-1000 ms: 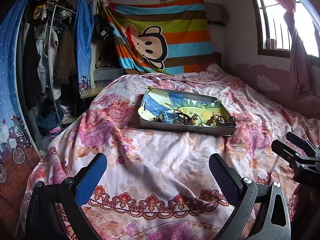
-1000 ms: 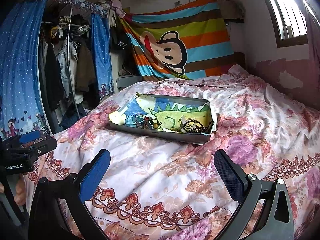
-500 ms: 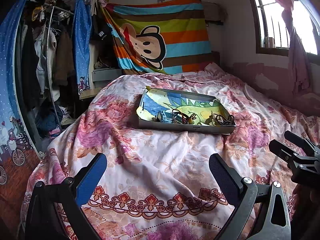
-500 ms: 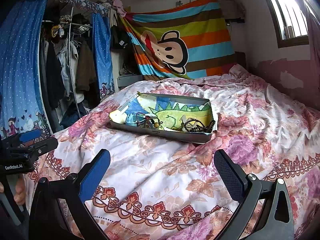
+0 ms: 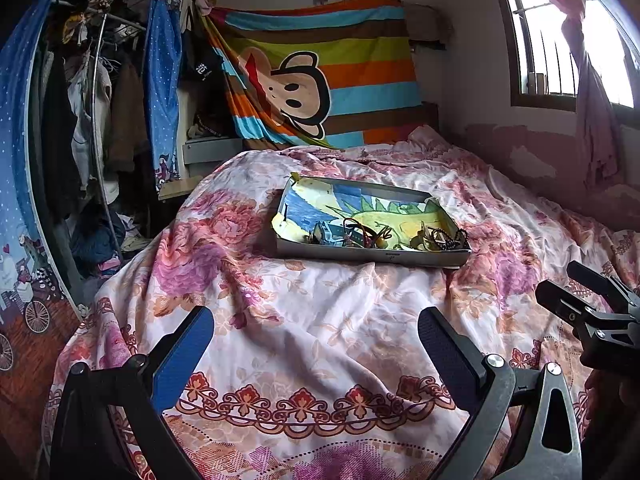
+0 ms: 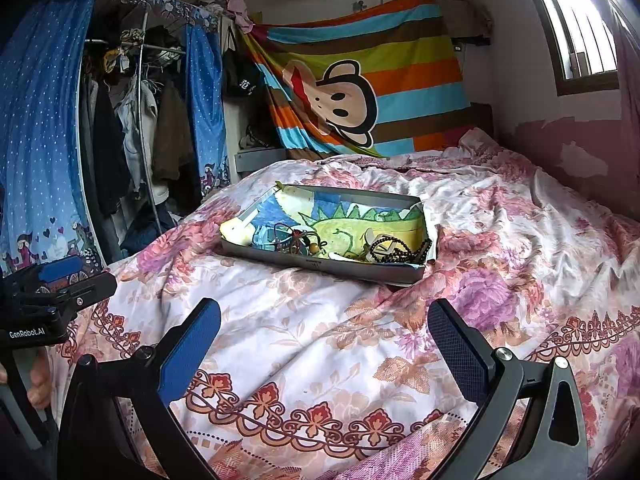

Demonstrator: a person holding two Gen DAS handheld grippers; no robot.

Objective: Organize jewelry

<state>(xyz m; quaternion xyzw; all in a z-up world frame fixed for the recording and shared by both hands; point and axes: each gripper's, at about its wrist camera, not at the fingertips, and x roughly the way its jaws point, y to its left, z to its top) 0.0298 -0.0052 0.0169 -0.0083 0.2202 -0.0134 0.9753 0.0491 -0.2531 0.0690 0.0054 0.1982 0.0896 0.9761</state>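
Observation:
A shallow grey box (image 5: 372,257) (image 6: 320,268) lined with a dinosaur drawing sits on the floral bedspread, well ahead of both grippers. Inside, along its near edge, lie a tangle of bracelets and cords (image 5: 356,236) (image 6: 298,240) and a dark bead necklace (image 5: 444,238) (image 6: 400,250). My left gripper (image 5: 316,340) is open and empty, low over the bed's near end. My right gripper (image 6: 324,332) is open and empty too, to the right of the left one. Each gripper shows at the edge of the other's view (image 5: 588,312) (image 6: 48,300).
The floral bedspread (image 5: 320,320) covers the bed. An open wardrobe with hanging clothes (image 5: 88,120) stands left. A striped monkey blanket (image 5: 320,76) hangs on the back wall. A window with a pink curtain (image 5: 580,40) is on the right.
Both views have shifted slightly toward the box and the bed. Both grippers stay open and empty.

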